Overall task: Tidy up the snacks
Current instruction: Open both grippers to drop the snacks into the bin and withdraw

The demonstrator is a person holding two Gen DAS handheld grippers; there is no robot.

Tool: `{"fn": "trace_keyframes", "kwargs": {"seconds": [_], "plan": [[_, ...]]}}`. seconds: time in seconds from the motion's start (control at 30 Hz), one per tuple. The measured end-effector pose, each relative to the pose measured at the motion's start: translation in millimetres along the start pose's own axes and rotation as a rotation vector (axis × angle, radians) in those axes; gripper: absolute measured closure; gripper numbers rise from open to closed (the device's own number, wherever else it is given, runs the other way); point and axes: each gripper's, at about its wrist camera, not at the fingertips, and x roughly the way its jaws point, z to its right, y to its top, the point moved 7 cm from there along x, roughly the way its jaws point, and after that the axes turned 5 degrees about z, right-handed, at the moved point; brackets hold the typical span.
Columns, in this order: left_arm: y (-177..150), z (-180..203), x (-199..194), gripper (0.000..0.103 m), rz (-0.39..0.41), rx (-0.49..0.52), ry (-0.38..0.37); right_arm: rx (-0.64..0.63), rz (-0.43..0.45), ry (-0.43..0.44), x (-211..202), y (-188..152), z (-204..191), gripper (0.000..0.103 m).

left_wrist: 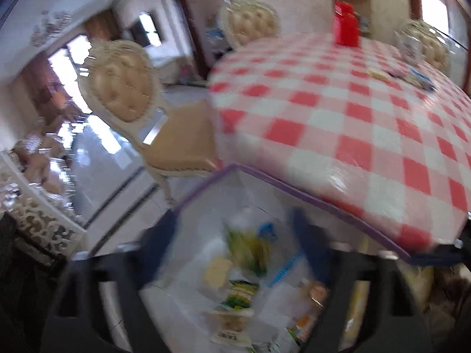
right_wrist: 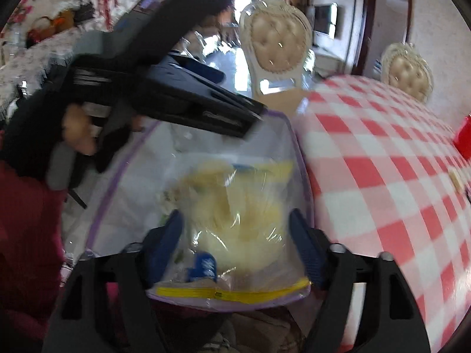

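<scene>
L black two-finger gripper w/ blue-padded fingers (left_wrist: pixel 235 229): fingers spread wide, angled downward, pads not pressing on anything. R black gripper w/ blue pads (right_wrist: pixel 235 229): fingers also wide apart, tilted down. In R wrist view the L gripper crosses upper left, held by a hand (right_wrist: pixel 78 131) w/ dark red sleeve (right_wrist: pixel 26 235) below.

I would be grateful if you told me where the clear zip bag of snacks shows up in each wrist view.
Left wrist view: the clear zip bag fills the lower centre, between the left gripper fingers, beside the table edge.
Right wrist view: the bag sits centre to lower centre, between the right gripper fingers.
Shared landmark: the red-and-white checked tablecloth.
</scene>
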Motion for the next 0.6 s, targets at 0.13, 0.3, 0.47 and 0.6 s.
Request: {"fn": "trace_keyframes", "kwargs": {"seconds": [0.13, 0.3, 0.47, 0.6], "plan": [[17, 0, -11, 0.010, 0.084, -0.083, 0.026, 0.056, 0.087, -0.071, -27, 5, 36, 0.019], [42, 46, -26, 0.003, 0.212, -0.183, -0.107, 0.206, 0.140, -0.235, -65, -18, 129, 0.016], [62, 137, -16, 0.002, 0.160, -0.139, -0.317, 0.413, 0.127, -0.410, -103, -62, 244, 0.016], [88, 218, 7, 0.002, 0.080, -0.064, -0.429, 0.526, 0.090, -0.541, -134, -107, 318, 0.016]]}}
